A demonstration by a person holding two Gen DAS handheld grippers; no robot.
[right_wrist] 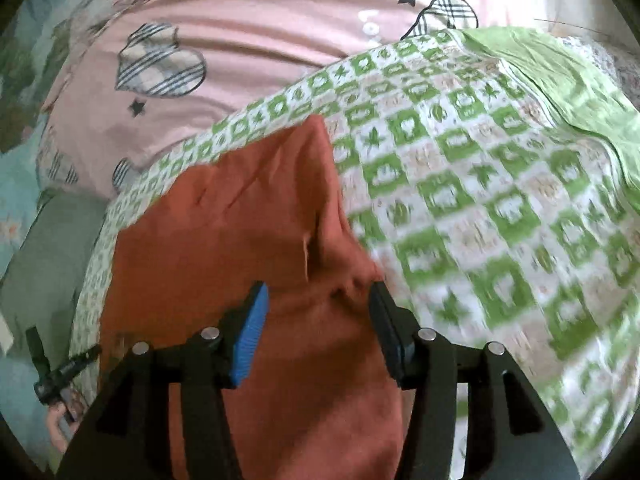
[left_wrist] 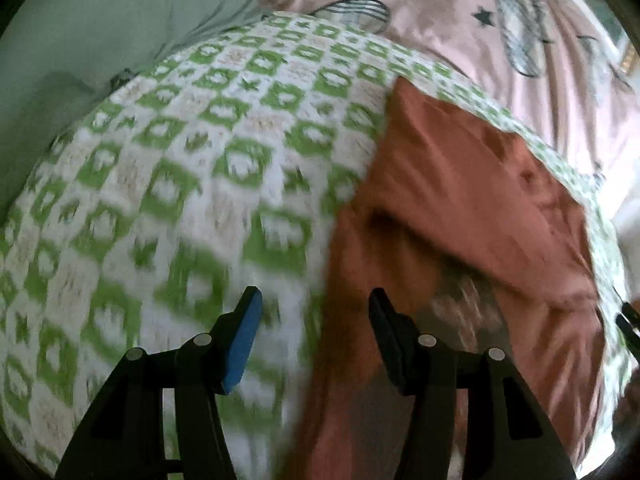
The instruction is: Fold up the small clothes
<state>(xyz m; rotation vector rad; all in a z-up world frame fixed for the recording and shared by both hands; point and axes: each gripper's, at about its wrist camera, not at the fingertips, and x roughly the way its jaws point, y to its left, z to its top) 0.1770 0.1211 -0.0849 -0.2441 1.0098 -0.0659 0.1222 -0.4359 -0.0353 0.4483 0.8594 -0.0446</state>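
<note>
Rust-orange garment (right_wrist: pixel 248 208) lies rumpled on a green-and-white checked cloth (right_wrist: pixel 480 200), partly folded w/ a raised crease running up to a pointed corner. In the right wrist view it sits directly under and ahead of the right tongs (right_wrist: pixel 316 308); jaws released, standing apart, nothing pinched, fabric only below the gap. In the left wrist view the garment (left_wrist: pixel 460 200) is ahead and to the right of the left tongs (left_wrist: pixel 312 312); also released, over the checked cloth (left_wrist: pixel 200 160) at the garment's edge, gripping nothing. Beyond the cloth: pink sheet (right_wrist: pixel 248 40) w/ plaid hearts & black stars; pale green pillow (left_wrist: pixel 100 20) far left of the left tongs. No readable writing or labels; frames blurred.
</note>
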